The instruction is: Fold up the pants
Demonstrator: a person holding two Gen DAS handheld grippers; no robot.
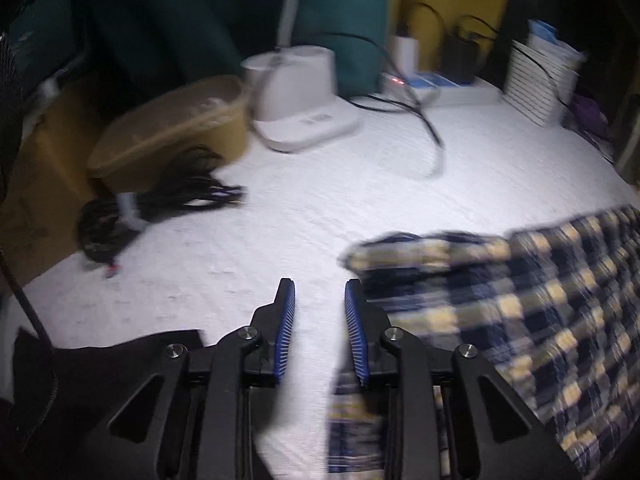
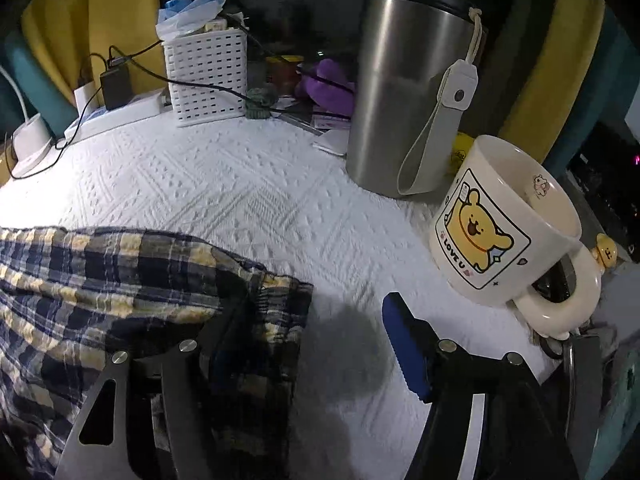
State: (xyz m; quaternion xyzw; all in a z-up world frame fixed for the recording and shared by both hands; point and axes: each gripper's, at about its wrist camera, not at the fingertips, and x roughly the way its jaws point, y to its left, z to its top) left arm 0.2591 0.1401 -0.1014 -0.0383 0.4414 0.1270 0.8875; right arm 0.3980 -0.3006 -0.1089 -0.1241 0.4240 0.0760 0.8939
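Note:
The plaid pants (image 1: 520,300), navy and cream, lie bunched on the white textured cover (image 1: 360,184) at the right of the left wrist view. My left gripper (image 1: 320,300) stands open just left of their edge, with only bare cover between its blue pads. In the right wrist view the pants (image 2: 120,288) fill the lower left. My right gripper (image 2: 320,308) is wide open. Its right finger (image 2: 404,344) is over bare cover, and a flap of the pants drapes over its left finger and hides the tip. Neither gripper's pads press on the cloth.
A cartoon mug (image 2: 504,224) and a steel tumbler (image 2: 404,92) stand close on the right. At the back are a white slotted basket (image 2: 206,76), a power strip with cables (image 1: 420,112), a white device (image 1: 300,96), a tan box (image 1: 172,128) and a black cable bundle (image 1: 160,204).

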